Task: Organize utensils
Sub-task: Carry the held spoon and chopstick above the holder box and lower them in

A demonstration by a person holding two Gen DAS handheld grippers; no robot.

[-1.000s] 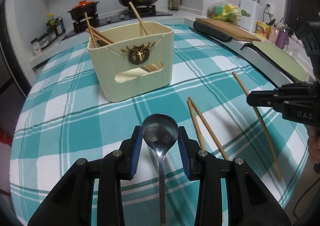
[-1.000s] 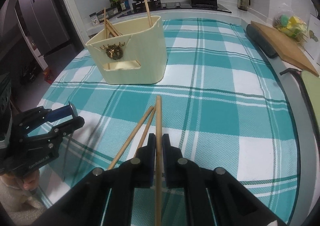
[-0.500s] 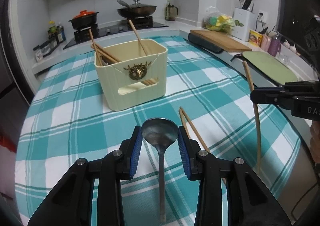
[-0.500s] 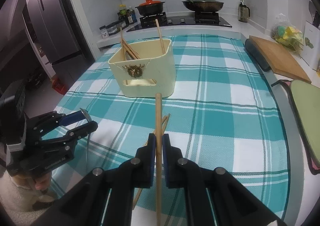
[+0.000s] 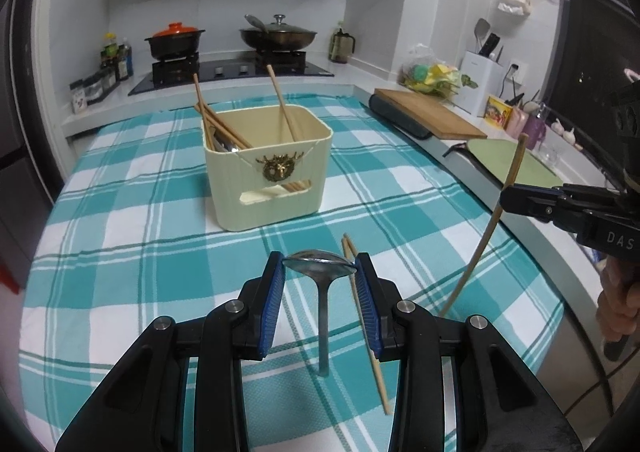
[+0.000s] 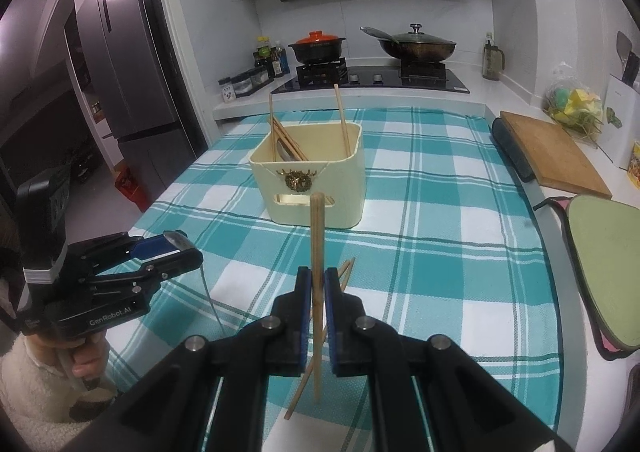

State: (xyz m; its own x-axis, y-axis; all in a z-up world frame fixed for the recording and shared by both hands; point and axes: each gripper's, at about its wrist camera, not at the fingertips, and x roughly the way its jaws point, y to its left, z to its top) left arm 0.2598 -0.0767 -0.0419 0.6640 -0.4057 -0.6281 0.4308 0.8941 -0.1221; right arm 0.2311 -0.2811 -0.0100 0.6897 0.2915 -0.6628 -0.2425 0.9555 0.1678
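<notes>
A cream utensil box (image 5: 268, 175) with a brass deer emblem stands mid-table and holds several chopsticks and a spoon; it also shows in the right wrist view (image 6: 316, 179). My left gripper (image 5: 320, 272) is shut on a metal spoon (image 5: 320, 270), held by its bowl above the cloth, handle hanging down. My right gripper (image 6: 316, 284) is shut on a single wooden chopstick (image 6: 317, 244), lifted and nearly upright; it also shows in the left wrist view (image 5: 496, 215). Two chopsticks (image 5: 362, 308) lie on the cloth between the grippers.
A teal-and-white checked cloth (image 5: 120, 232) covers the table. A wooden cutting board (image 6: 552, 155) and a green mat (image 6: 604, 264) lie along the right counter. The stove with pots (image 6: 372, 51) is at the back. A fridge (image 6: 120, 63) stands left.
Both grippers rose higher and pulled back from the box. The spoon and the single chopstick came up off the cloth and now hang more upright.
</notes>
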